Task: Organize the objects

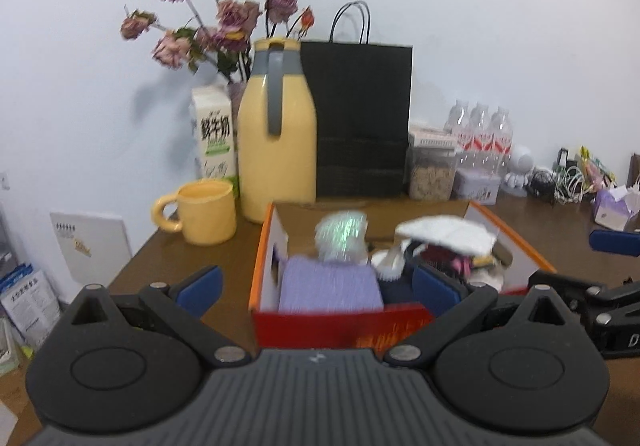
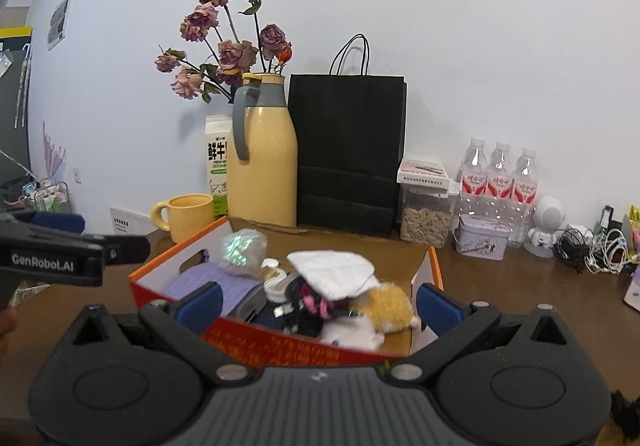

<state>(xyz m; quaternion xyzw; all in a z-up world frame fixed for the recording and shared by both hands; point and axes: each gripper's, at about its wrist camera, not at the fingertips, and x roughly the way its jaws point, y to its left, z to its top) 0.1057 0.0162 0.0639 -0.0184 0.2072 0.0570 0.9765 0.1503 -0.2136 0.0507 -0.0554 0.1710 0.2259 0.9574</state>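
An open red and orange cardboard box (image 1: 340, 326) (image 2: 280, 342) sits on the brown table, just ahead of both grippers. In it lie a purple notebook (image 1: 330, 286) (image 2: 208, 284), a shiny iridescent ball (image 1: 342, 234) (image 2: 242, 248), a white face mask (image 1: 448, 232) (image 2: 334, 272), a yellow plush toy (image 2: 386, 304) and dark small items. My left gripper (image 1: 318, 288) is open and empty, with the box's near wall between its fingers. My right gripper (image 2: 320, 304) is open and empty over the box's near wall. The left gripper's body (image 2: 52, 254) shows at the left of the right wrist view.
Behind the box stand a yellow mug (image 1: 206, 217) (image 2: 186, 215), a yellow thermos jug (image 1: 278, 133) (image 2: 262, 161), a milk carton (image 1: 214, 137), dried roses, a black paper bag (image 1: 362, 121) (image 2: 348, 153), a cereal jar (image 2: 426, 205), water bottles (image 2: 498, 181), a tin (image 2: 482, 242) and cables (image 2: 600, 246).
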